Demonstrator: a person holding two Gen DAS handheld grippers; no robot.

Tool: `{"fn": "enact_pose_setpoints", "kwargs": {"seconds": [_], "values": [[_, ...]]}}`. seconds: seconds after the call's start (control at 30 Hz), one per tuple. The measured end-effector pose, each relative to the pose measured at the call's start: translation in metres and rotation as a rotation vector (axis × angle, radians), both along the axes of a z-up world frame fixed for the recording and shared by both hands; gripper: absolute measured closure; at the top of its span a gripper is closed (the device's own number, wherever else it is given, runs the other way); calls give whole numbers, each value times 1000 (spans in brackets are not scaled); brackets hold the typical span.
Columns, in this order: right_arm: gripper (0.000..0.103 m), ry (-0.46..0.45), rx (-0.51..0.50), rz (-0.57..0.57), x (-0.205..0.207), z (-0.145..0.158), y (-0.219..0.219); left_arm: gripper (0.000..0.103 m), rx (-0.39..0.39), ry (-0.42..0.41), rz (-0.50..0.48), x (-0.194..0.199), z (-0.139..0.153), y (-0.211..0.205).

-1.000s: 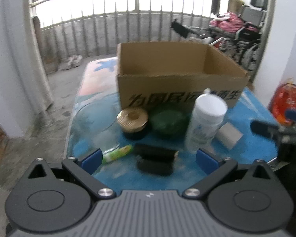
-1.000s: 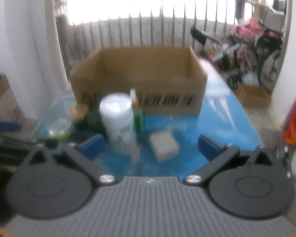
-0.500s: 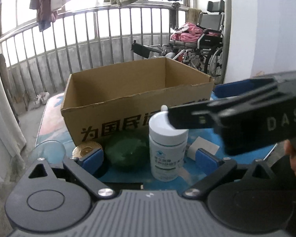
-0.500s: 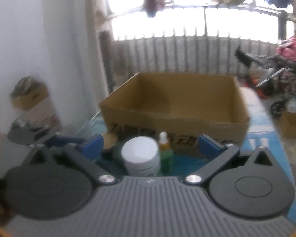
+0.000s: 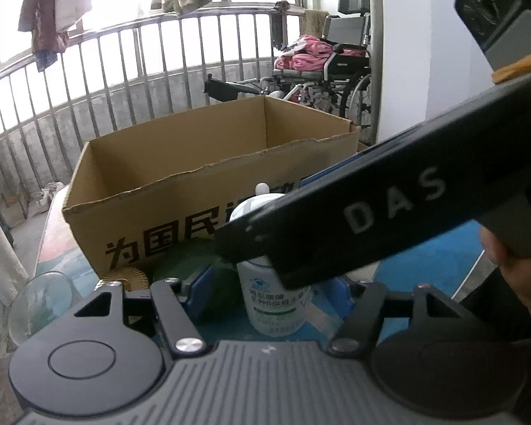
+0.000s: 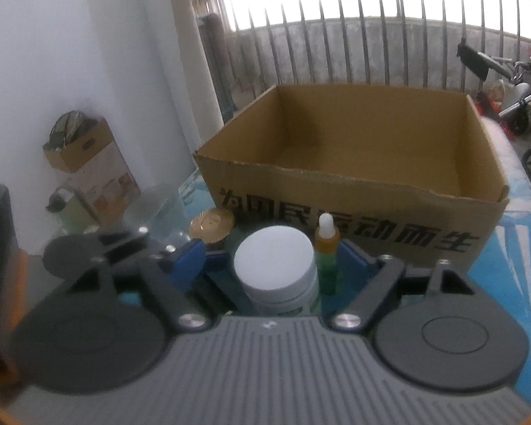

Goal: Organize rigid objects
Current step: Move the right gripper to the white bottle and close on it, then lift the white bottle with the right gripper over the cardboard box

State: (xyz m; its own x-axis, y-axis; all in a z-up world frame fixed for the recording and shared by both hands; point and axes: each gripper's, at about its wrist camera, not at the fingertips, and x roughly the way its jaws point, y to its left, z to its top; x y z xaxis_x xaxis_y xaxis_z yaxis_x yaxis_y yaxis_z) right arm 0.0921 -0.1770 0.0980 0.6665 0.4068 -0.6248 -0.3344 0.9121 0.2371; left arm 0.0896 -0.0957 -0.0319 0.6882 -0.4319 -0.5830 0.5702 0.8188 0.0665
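A white pill bottle [image 5: 274, 301] with a white cap [image 6: 274, 262] stands on the blue table in front of an open cardboard box [image 5: 209, 177], [image 6: 354, 163]. My left gripper [image 5: 270, 290] has its blue pads on either side of the bottle's lower body, with small gaps. My right gripper [image 6: 272, 255] straddles the bottle from above, its pads [image 6: 186, 258] apart from the cap. Its black arm [image 5: 389, 205] crosses the left wrist view over the bottle top. A small green dropper bottle [image 6: 326, 248] stands just right of the white bottle.
A gold-lidded jar [image 6: 212, 225], [image 5: 129, 278] and a dark green lid [image 5: 180, 265] sit left of the bottle by the box front. A clear glass bowl [image 5: 40, 301] stands at the table's left edge. Railing and a wheelchair [image 5: 336, 71] lie beyond.
Both grippers have moved in on the white bottle and narrowed around it. The right gripper's arm has come lower across the left wrist view.
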Motion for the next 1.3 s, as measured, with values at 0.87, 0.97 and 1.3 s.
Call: {"fn": "enact_pose_setpoints", "kwargs": {"seconds": [0.87, 0.97, 1.3], "values": [[48, 37, -25, -2, -5, 22, 7, 53, -71, 10, -33, -16, 40, 18], [48, -5, -39, 13, -15, 44, 11, 53, -81, 0, -34, -20, 62, 27], [48, -68, 9, 88, 25, 122, 15, 54, -76, -46, -27, 23, 134, 54]]}}
